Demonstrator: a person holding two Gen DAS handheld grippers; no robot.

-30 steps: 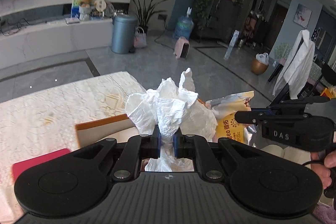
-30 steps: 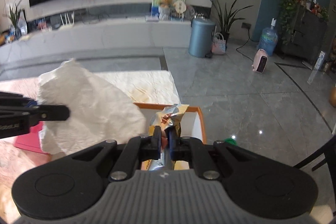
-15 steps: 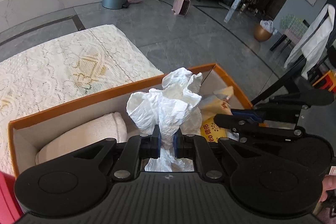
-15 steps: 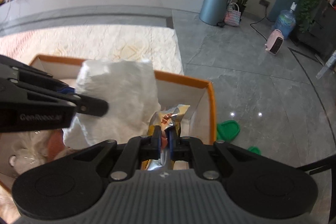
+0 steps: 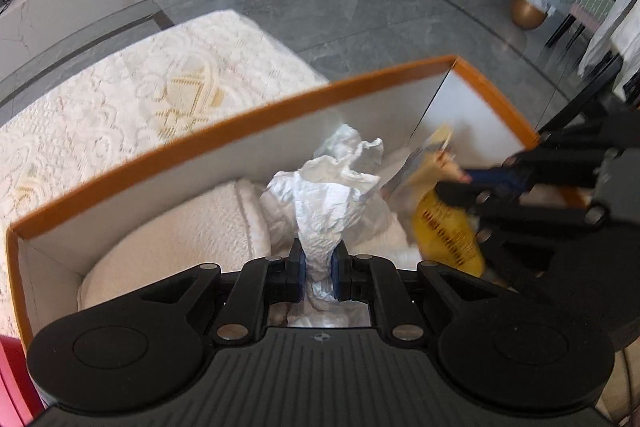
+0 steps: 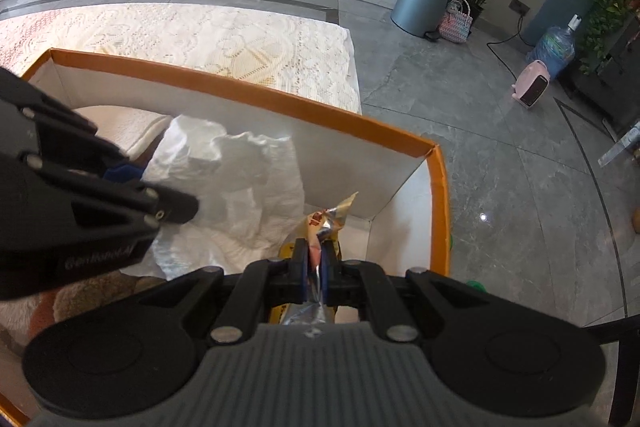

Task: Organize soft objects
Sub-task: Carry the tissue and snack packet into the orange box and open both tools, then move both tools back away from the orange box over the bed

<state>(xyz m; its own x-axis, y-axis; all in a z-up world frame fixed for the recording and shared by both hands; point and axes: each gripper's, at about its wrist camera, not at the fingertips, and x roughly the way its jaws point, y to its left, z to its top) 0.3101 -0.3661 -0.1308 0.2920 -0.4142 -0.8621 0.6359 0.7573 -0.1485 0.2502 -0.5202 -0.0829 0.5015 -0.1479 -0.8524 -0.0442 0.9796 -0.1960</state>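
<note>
Left wrist: left gripper (image 5: 319,265) pinches crumpled white tissue (image 5: 332,195); right gripper (image 6: 316,265) clamps a blurred, seemingly yellow snack bag (image 5: 448,235).

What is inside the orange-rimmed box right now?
Inside the box: a folded white towel, crumpled white paper and a yellow snack bag, each gripped by a hand-held gripper. Whatever lies beneath them is covered.

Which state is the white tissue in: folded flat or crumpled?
Crumpled: the white tissue bunches in creased peaks above the left gripper, pinched.
</note>
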